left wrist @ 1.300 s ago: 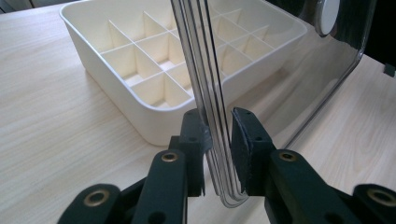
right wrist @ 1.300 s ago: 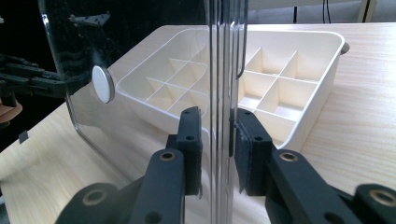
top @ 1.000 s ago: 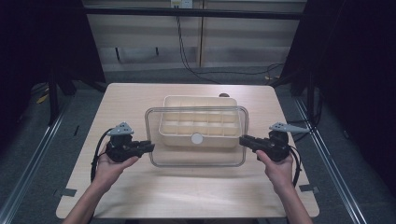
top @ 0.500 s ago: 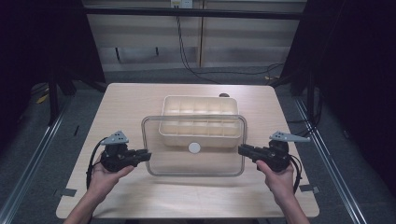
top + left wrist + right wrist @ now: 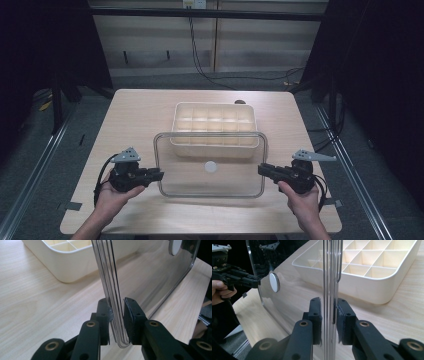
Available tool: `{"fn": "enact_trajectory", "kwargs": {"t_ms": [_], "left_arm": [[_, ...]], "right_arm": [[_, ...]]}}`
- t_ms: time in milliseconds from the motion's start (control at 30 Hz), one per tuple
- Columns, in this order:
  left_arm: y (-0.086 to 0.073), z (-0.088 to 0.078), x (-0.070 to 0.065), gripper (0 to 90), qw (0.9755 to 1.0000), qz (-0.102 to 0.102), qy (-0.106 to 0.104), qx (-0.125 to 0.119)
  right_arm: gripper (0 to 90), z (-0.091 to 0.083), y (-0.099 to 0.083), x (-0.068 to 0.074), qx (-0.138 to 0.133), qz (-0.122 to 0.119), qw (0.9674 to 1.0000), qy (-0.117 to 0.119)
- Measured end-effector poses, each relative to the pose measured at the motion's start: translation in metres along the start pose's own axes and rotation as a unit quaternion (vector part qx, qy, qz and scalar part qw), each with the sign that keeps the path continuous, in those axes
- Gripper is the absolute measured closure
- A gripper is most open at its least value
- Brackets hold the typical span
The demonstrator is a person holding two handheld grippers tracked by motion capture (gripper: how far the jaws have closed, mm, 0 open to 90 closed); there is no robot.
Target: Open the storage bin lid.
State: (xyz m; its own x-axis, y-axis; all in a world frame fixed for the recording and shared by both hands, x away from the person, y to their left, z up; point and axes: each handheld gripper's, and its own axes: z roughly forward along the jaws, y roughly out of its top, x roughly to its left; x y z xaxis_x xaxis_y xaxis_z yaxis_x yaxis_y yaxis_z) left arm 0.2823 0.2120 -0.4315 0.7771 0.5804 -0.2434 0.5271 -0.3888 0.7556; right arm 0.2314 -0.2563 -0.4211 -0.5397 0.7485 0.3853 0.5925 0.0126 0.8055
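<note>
**Clear lid held at both ends above the table**

A pale wooden table (image 5: 135, 115) is standing before dark surroundings. The left gripper (image 5: 159, 175) and the right gripper (image 5: 262, 170) are each clamping a short edge of the clear lid (image 5: 210, 150), its rim pinched between their pads. The lid is hanging in front of the cream divided box (image 5: 215, 122), overlapping its near edge.
</note>
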Motion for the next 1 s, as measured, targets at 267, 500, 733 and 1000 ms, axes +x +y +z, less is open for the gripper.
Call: {"fn": "enact_trajectory", "kwargs": {"t_ms": [267,500,733,1000], "left_arm": [[-0.011,0.000,-0.003,75.2,0.9999,-0.005,-0.004,0.015],[-0.019,0.000,-0.009,75.2,0.9997,-0.007,-0.010,0.022],[-0.027,-0.008,-0.017,75.0,0.9997,0.000,-0.017,0.020],[-0.034,-0.005,-0.018,74.8,0.9993,-0.005,-0.018,0.033]], "right_arm": [[76.6,-0.001,-0.012,0.004,0.014,0.012,0.9998,0.007],[76.5,-0.002,-0.023,0.004,0.028,0.021,0.9993,0.013],[76.1,-0.003,-0.037,0.006,0.041,0.037,0.9982,0.021],[74.9,0.003,-0.044,0.008,0.060,0.028,0.9978,0.009]]}}
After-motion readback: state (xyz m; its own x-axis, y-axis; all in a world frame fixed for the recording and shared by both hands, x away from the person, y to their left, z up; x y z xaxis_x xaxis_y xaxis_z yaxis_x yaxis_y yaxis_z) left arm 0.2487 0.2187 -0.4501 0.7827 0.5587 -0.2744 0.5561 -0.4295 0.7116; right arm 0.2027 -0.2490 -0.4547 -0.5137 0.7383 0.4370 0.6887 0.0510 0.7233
